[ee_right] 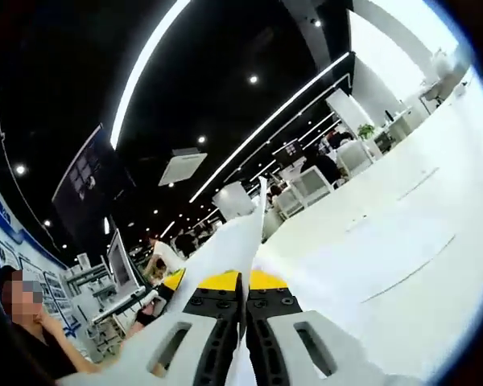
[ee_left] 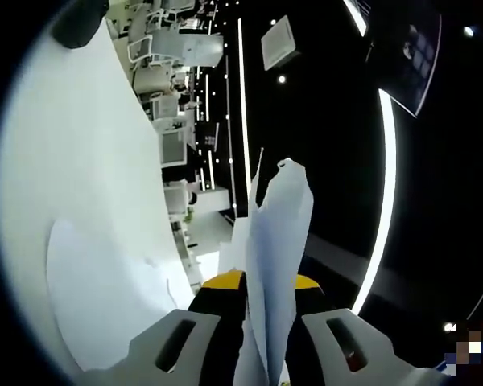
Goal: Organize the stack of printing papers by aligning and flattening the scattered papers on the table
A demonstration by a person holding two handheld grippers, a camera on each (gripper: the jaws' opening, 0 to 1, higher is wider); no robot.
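A broad white table surface point(ee_left: 80, 209) is seen along the left of the left gripper view, rolled nearly upright by the camera tilt. The same white surface point(ee_right: 402, 241) is seen across the right half of the right gripper view. A loose white sheet with a curved edge point(ee_left: 105, 297) is seen lying flat on the table in the left gripper view; faint sheet edges are seen on the surface in the right gripper view.

The room is a large hall with a black ceiling point(ee_right: 225, 48), long white strip lights point(ee_left: 385, 201) and small round spotlights. A square white ceiling unit point(ee_right: 181, 166) is mounted overhead. White desks and framed equipment point(ee_left: 173, 56) are ranged in the background. A seated person point(ee_right: 24, 338) is seen at lower left of the right gripper view, and another person point(ee_right: 163, 256) farther back.

No containers are seen.

The bundle of white printing papers point(ee_left: 274, 265) is held raised off the table, its crumpled upper edge standing against the dark ceiling. The left gripper point(ee_left: 262, 338) is clamped on one end of it, grey jaws pressed against the sheets. The right gripper point(ee_right: 243, 322) is clamped on the papers point(ee_right: 225, 245) likewise, black pads closed with the paper edge between them. The view ahead of each gripper is partly blocked by the papers.
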